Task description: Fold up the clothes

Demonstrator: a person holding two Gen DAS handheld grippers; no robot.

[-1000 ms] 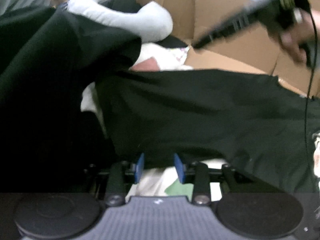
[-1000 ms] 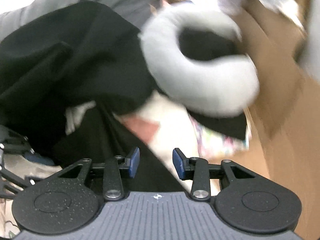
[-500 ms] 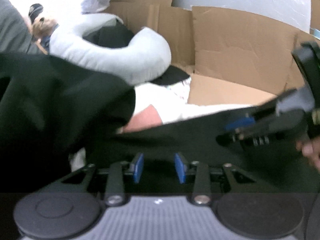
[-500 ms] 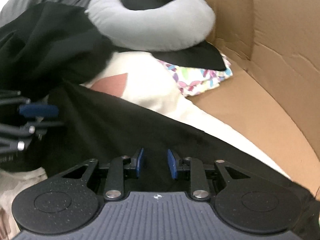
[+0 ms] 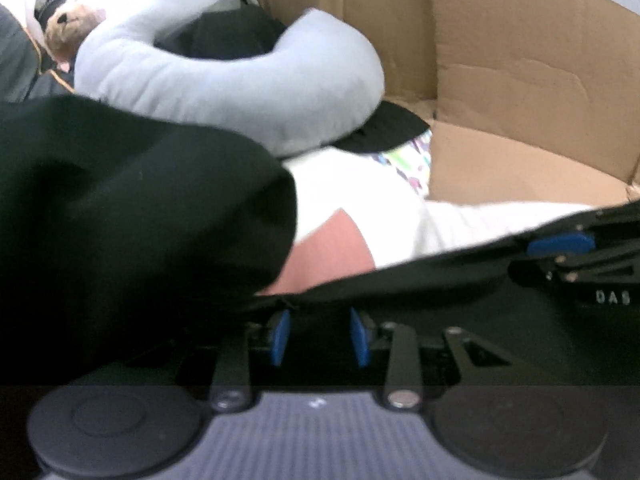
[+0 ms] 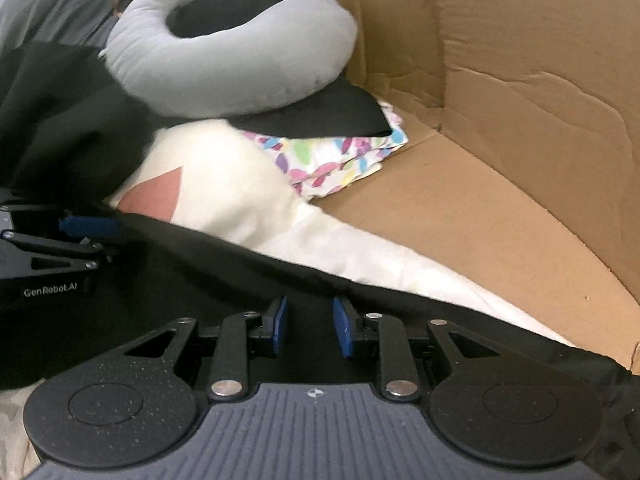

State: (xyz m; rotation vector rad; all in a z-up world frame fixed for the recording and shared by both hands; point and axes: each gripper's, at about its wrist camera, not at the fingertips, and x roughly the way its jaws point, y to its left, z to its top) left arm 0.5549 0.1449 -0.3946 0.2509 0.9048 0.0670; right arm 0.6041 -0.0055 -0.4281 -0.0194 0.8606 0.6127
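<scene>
Both claws are set along one edge of the black garment (image 6: 224, 280): left claw (image 5: 319, 338) and right claw (image 6: 309, 330) are each seen with cloth between half-parted pads, grip uncertain. Garment lies over white cloth (image 6: 224, 188) beside a cardboard box (image 6: 520, 120). Folding is under way; next, the edge should be carried over evenly.

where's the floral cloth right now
The floral cloth lies mid-frame in the right wrist view on the cardboard box floor, tucked under a black cloth and the grey neck pillow, beside the white garment.

Brown cardboard (image 6: 460, 208) carries a white garment (image 6: 224, 184) and floral cloth (image 6: 340, 156).
</scene>
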